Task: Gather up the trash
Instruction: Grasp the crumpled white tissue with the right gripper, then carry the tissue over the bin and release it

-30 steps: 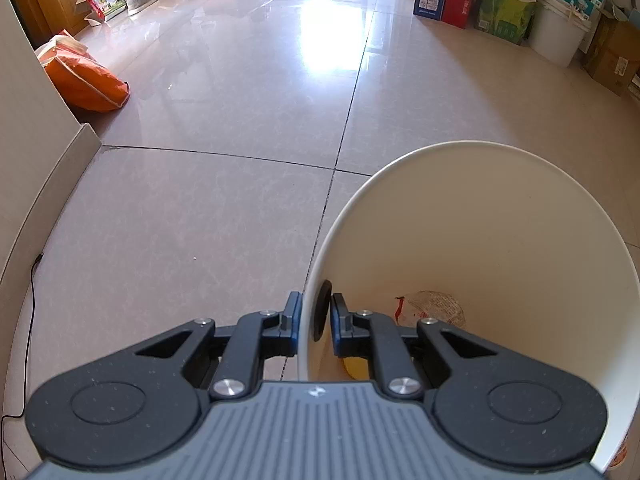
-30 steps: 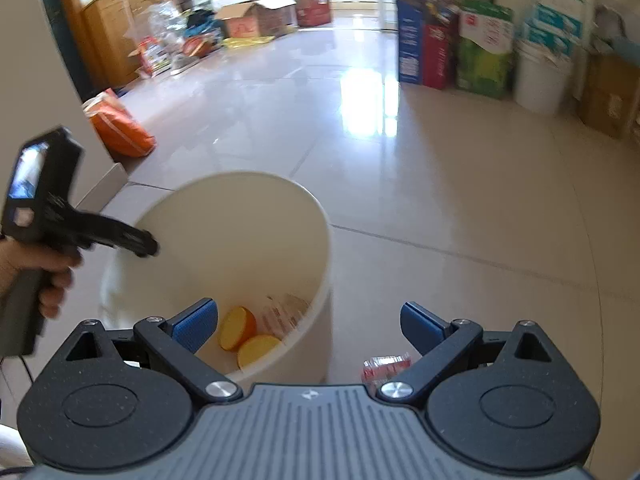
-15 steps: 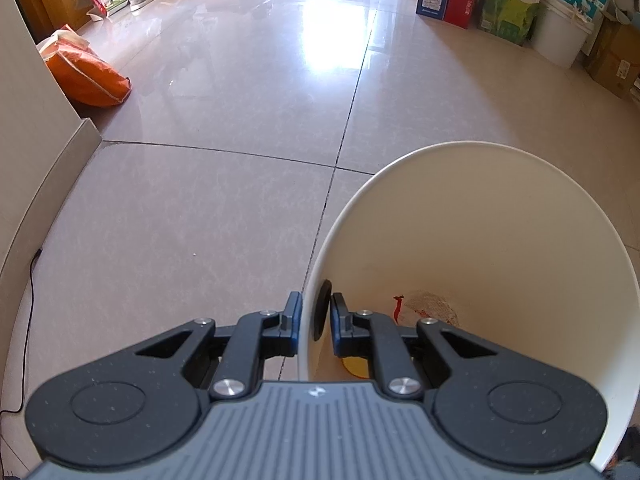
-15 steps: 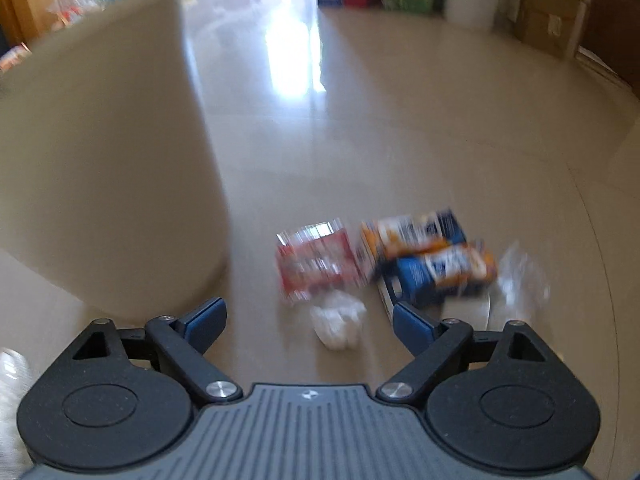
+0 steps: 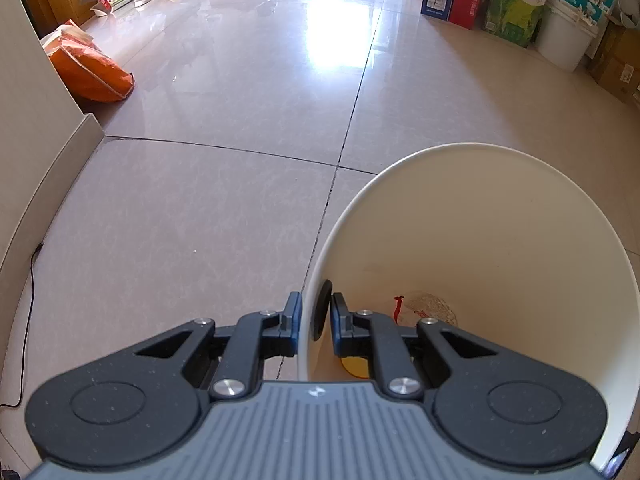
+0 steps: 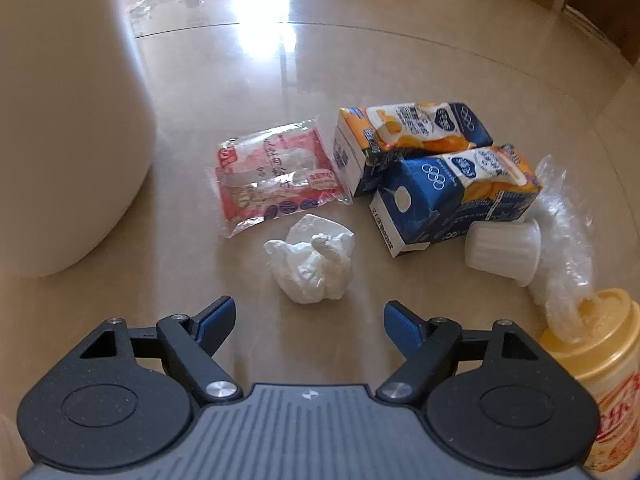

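My left gripper (image 5: pixel 314 318) is pinching the white bin's (image 5: pixel 480 216) rim; my right gripper (image 6: pixel 308 320), jaws just narrowing with nothing between them, is hovering over a crumpled tissue (image 6: pixel 312 264), a red wrapper (image 6: pixel 276 176) and two juice cartons (image 6: pixel 432 160) lying beyond

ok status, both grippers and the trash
Left gripper shut on bin rim. Right gripper open, jaws just closing, nothing between, over crumpled tissue. Nothing in the way.
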`<state>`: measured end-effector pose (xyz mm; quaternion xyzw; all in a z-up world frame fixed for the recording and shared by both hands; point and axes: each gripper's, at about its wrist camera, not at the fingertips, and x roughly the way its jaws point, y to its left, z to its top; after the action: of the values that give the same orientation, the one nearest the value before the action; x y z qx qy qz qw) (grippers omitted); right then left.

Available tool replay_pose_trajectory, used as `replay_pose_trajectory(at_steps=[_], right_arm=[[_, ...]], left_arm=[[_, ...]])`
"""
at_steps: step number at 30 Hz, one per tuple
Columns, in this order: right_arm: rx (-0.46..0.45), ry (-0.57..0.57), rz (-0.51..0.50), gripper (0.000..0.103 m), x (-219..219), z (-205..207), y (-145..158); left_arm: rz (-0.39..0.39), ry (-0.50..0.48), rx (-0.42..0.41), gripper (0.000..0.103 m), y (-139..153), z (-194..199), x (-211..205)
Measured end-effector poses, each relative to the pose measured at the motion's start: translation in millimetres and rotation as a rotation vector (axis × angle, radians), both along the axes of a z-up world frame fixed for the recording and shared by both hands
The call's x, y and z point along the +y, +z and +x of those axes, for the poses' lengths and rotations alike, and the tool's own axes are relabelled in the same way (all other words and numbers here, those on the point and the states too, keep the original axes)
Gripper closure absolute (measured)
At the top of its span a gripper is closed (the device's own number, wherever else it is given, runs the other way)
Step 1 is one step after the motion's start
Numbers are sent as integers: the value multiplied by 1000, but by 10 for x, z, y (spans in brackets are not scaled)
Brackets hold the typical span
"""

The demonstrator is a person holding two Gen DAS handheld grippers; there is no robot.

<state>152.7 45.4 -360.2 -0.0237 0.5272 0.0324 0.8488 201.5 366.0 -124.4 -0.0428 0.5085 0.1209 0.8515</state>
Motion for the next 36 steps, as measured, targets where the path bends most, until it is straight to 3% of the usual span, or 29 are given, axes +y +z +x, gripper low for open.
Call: replay_pose_trajectory(at_steps=[10,16,21,24,30,36], right_arm=[[-28,1,-12,23,19,208,-83],[-10,-3,-17,39,-1,364,3],[28,15,-18,61,9,396,90],[45,17,-7,66,3,416,164],[33,51,-15,67,25,338,560],[5,96,14,67,16,236,1229]], left_arm=[[-5,5,0,90,-15,-1,2],[-4,5,0,90,-15,-4,2],[-4,6,0,90,-11,-1,1],[-1,6,1,90,-7,3,-2],[20,-6,-1,89,-2,-1,-42],[21,1,-3,89,4,-4,-69]])
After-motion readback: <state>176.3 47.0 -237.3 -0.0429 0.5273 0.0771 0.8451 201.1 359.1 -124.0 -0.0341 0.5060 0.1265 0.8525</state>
